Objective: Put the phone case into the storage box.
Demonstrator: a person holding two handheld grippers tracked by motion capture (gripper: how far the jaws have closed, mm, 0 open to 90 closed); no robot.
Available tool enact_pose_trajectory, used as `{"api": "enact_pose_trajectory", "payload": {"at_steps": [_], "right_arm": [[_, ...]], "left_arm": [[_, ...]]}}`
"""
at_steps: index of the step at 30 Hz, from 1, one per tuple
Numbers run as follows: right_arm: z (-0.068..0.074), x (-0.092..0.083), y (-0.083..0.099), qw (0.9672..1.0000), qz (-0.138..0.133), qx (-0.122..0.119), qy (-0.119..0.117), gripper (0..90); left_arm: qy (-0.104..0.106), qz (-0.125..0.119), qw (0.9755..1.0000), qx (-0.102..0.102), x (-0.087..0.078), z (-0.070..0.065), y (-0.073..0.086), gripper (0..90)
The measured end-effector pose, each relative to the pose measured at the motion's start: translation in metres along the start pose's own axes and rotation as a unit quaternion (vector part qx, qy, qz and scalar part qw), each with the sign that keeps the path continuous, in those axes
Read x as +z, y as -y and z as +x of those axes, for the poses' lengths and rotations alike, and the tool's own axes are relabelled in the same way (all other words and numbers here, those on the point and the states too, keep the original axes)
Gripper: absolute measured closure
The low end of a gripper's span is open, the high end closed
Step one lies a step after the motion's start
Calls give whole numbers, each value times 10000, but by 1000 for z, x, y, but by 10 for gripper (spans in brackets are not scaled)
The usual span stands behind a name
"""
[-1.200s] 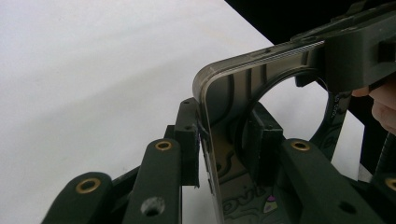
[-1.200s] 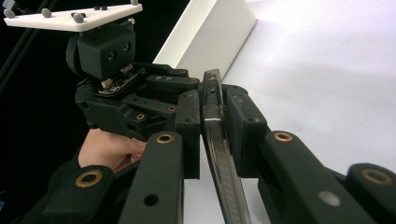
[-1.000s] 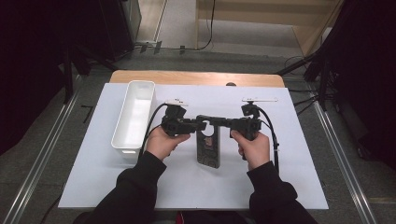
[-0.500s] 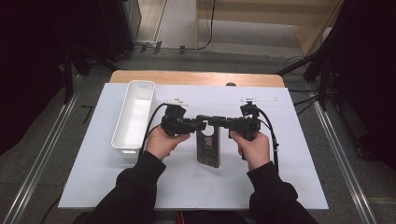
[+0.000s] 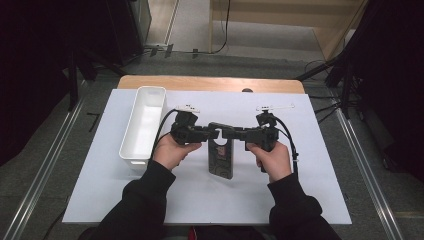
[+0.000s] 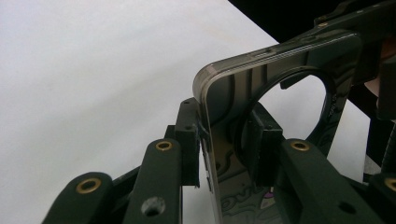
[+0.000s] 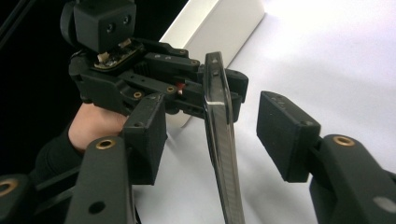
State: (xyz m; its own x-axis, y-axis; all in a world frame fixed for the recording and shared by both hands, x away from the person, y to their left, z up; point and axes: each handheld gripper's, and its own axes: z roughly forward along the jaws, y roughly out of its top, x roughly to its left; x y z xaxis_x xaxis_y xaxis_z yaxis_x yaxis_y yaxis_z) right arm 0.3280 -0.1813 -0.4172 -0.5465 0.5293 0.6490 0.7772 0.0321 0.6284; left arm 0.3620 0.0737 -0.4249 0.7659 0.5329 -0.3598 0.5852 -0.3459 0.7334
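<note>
Between parted right gripper [image 7: 210, 140] jaws — case [image 7: 222, 140] edge.

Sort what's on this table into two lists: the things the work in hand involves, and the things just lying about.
In the job:
- phone case, stood on edge
- left gripper, clamped on the case's edge
- right gripper, jaws just opening, pads clear of the case between them

Lying about:
- white bin, empty, beside the left hand
- white sheet covering the table
</note>
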Motion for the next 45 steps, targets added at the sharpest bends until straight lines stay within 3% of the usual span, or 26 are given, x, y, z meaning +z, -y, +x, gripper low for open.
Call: {"api": "enact_pose_trajectory", "payload": {"at_steps": [16, 32, 45], "right_arm": [[-1, -6, 7, 9982, 217, -548, 126, 348], [-7, -17, 17, 9974, 258, -638, 192, 314], [-14, -28, 35, 9965, 325, -615, 460, 311]], "left_arm": [[-92, -21, 10000, -22, -10, 2, -4, 697], [-99, -26, 9999, 34, -19, 3, -7, 697], [-93, -49, 9999, 74, -25, 3, -9, 697]]}}
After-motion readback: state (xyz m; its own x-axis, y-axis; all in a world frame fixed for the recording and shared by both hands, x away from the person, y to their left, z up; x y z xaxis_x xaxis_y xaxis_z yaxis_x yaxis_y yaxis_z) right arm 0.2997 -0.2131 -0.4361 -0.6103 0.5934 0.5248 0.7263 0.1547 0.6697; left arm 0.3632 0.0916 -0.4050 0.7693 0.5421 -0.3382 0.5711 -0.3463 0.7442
